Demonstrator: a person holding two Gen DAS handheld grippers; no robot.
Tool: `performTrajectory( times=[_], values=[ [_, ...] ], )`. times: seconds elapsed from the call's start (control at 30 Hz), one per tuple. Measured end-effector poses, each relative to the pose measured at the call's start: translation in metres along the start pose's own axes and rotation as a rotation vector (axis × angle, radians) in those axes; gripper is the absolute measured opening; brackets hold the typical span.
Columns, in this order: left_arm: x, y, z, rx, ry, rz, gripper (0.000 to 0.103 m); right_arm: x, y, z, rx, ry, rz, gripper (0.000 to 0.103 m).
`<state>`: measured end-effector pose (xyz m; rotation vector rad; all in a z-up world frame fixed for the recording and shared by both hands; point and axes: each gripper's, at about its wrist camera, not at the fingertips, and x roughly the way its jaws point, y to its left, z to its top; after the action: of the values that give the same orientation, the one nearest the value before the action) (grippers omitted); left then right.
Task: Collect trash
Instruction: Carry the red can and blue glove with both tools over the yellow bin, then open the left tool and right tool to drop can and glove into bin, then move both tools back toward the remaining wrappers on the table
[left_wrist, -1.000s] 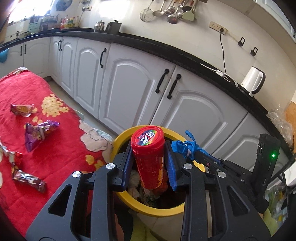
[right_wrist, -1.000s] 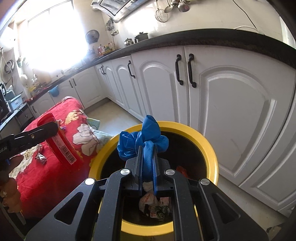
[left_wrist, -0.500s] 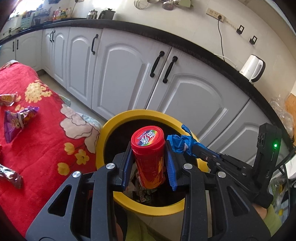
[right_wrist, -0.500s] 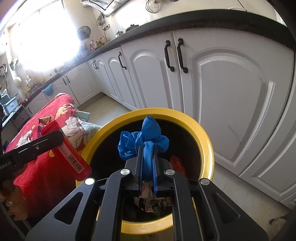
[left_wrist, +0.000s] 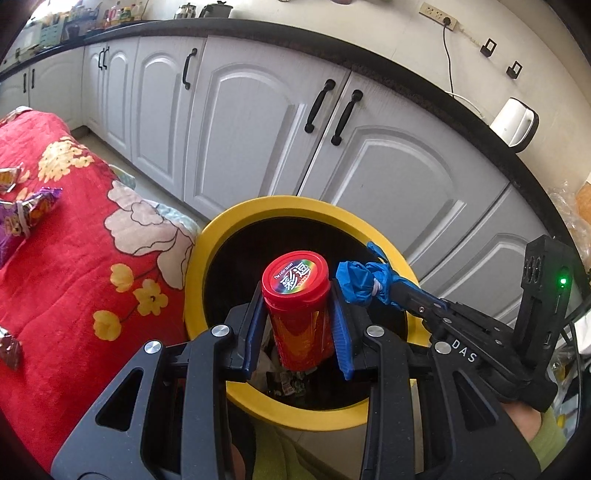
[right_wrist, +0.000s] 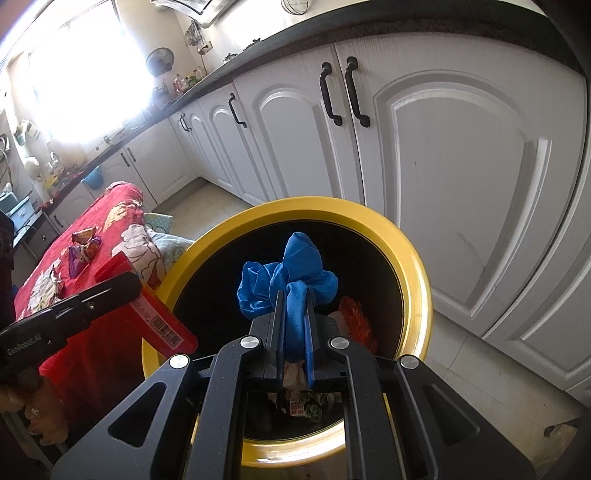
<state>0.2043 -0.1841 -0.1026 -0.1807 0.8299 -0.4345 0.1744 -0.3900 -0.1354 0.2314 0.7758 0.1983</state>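
My left gripper (left_wrist: 297, 328) is shut on a red snack canister (left_wrist: 297, 310) with a red lid, held upright over the mouth of a yellow-rimmed black bin (left_wrist: 236, 225). Just to its right, my right gripper (right_wrist: 295, 332) is shut on a crumpled blue glove (right_wrist: 291, 277), also above the bin's opening (right_wrist: 413, 266). The left wrist view shows the same blue glove (left_wrist: 356, 282) sticking out of the right gripper's tip. In the right wrist view the canister (right_wrist: 162, 325) hangs over the bin's left rim. Wrappers and scraps lie at the bottom of the bin.
A red floral cloth (left_wrist: 66, 258) covers the surface left of the bin, with several snack wrappers (left_wrist: 27, 214) on it. White cabinet doors (left_wrist: 240, 118) with black handles stand close behind the bin. A white kettle (left_wrist: 515, 123) sits on the dark counter.
Both grippers have sunk toward the bin with their loads, so its opening now lies squarely beneath them. The grips on canister and glove look unchanged.
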Motion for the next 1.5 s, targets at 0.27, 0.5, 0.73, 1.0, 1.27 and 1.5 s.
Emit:
performTrajectory(
  times=[0.27,0.5,0.73,1.0,1.27,1.5],
  values=[
    [0.003,0.008,-0.001,-0.032,0.007,0.005,0.054,-0.002,-0.005,0.0,0.029,-0.012,-0.004,0.033],
    [-0.014,0.022,0.0,-0.072,-0.022,0.046,0.091,-0.011,-0.004,0.004,0.044,-0.05,-0.005,0.059],
    [-0.031,0.032,0.001,-0.094,-0.056,0.083,0.092,-0.021,0.002,0.008,0.045,-0.086,-0.003,0.073],
    [-0.058,0.04,0.006,-0.095,-0.111,0.128,0.092,-0.032,0.021,0.014,0.012,-0.11,0.026,0.076],
    [-0.083,0.049,0.011,-0.108,-0.164,0.163,0.092,-0.043,0.046,0.02,-0.03,-0.128,0.053,0.076],
    [-0.104,0.06,0.014,-0.127,-0.203,0.184,0.092,-0.048,0.068,0.022,-0.071,-0.133,0.075,0.076]
  ],
)
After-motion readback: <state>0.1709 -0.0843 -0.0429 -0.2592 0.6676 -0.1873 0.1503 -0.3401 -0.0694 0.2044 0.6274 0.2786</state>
